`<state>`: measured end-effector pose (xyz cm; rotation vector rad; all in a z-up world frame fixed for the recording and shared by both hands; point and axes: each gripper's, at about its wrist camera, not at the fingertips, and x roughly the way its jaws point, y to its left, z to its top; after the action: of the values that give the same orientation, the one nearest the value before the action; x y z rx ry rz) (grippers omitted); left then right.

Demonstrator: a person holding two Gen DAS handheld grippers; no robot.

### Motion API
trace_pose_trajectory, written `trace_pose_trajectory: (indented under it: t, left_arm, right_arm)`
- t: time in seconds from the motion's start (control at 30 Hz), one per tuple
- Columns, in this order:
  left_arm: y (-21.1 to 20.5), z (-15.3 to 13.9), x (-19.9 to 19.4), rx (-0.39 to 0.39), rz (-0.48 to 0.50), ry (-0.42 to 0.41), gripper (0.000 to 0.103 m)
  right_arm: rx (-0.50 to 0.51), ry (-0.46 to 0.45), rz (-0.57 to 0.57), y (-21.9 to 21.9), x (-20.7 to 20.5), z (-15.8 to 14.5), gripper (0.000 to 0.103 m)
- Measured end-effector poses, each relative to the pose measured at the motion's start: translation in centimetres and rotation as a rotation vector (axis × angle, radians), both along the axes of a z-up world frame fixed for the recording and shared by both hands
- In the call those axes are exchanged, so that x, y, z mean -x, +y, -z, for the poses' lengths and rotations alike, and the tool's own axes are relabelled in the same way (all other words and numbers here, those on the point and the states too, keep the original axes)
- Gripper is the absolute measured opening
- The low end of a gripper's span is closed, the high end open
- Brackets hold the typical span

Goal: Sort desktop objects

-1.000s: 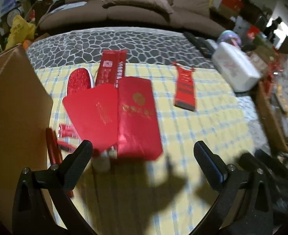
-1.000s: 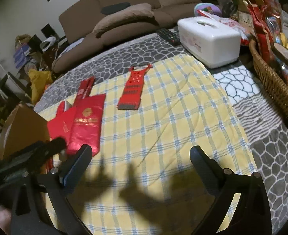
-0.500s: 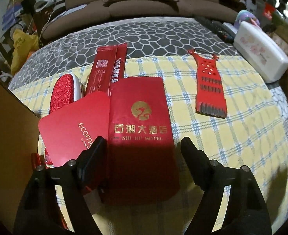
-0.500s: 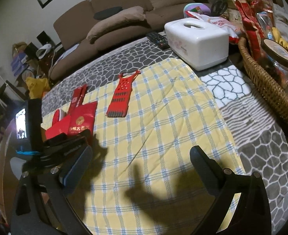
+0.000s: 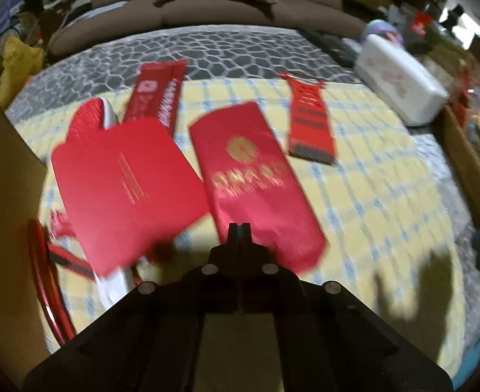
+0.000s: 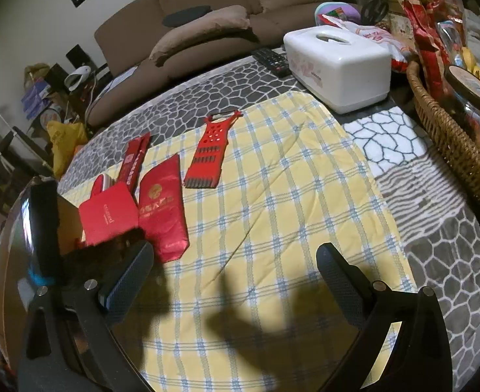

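Nearest, the left tongs (image 5: 239,228) are pressed together at the near edge of the red hotel envelope (image 5: 256,183); the blur hides whether they pinch it. To the right, the right tongs (image 6: 235,268) stand wide apart over the yellow checked cloth (image 6: 272,215), holding nothing. Just left of the hotel envelope lies a plain red envelope (image 5: 125,189), over a glittery red item (image 5: 88,119) and beside a brown cardboard box (image 5: 1,176). Further along the worktop lie a long red packet (image 5: 156,93) and a red perforated card (image 6: 212,152), with the white tissue box (image 6: 339,65) beyond.
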<state>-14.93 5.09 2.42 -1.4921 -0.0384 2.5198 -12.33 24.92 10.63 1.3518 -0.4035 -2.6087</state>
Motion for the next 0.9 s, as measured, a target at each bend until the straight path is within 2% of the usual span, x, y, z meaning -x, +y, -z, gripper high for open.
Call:
trace_pose_trajectory:
  t: [0.13, 0.23, 0.27, 0.3, 0.33, 0.37, 0.4, 0.6, 0.63, 0.7, 0.77, 0.83, 0.9]
  left_arm:
    - [-0.5, -0.5, -2.0, -0.1, 0.018, -0.022, 0.0]
    - [-1.6, -1.2, -2.1, -0.17, -0.026, -0.034, 0.001]
    - [-1.8, -1.3, -1.9, -0.17, -0.037, -0.033, 0.01]
    - [-1.9, -1.5, -1.5, -0.169, -0.05, -0.027, 0.028]
    - [-2.0, -1.6, -1.2, -0.169, -0.061, -0.019, 0.04]
    - [-2.1, -1.8, -0.8, -0.167, -0.072, -0.012, 0.058]
    - [-2.1, -2.0, -0.5, -0.164, -0.081, -0.001, 0.065]
    - [0.4, -1.4, 1.9, -0.055, -0.068, -0.007, 0.071]
    - [0.9, -1.1, 2.2, -0.024, -0.072, -0.008, 0.074]
    - [2.0, -0.4, 2.9, 0.041, -0.08, -0.016, 0.087]
    - [2.7, 0.4, 3.2, 0.078, -0.08, -0.031, 0.088]
    - [3.4, 1.2, 3.4, 0.083, -0.064, -0.042, 0.088]
    - [4.1, 1.6, 3.3, 0.113, -0.046, -0.019, 0.085]
  right_arm:
    - [0.012, -0.004, -0.001, 0.0, 0.0, 0.1, 0.101]
    - [0.034, -0.016, -0.005, -0.1, 0.1, 0.3, 0.101]
    - [0.036, -0.018, -0.008, -0.2, 0.2, 0.3, 0.101]
    - [0.034, -0.017, -0.01, -0.3, 0.2, 0.3, 0.101]
    - [0.031, -0.014, -0.013, -0.4, 0.1, 0.2, 0.101]
    - [0.031, -0.011, -0.014, -0.4, 0.1, 0.2, 0.101]
    - [0.033, -0.009, -0.013, -0.5, 0.1, 0.1, 0.101]
    - [0.036, -0.016, -0.007, -0.1, 0.3, 0.4, 0.101]
    - [0.036, -0.017, -0.005, -0.1, 0.4, 0.4, 0.101]
    - [0.04, -0.018, 0.0, 0.2, 0.4, 0.4, 0.101]
    - [0.044, -0.016, 0.004, 0.5, 0.4, 0.4, 0.101]
    - [0.044, -0.014, 0.009, 0.7, 0.4, 0.3, 0.101]
    - [0.048, -0.016, 0.014, 0.9, 0.5, 0.4, 0.101]
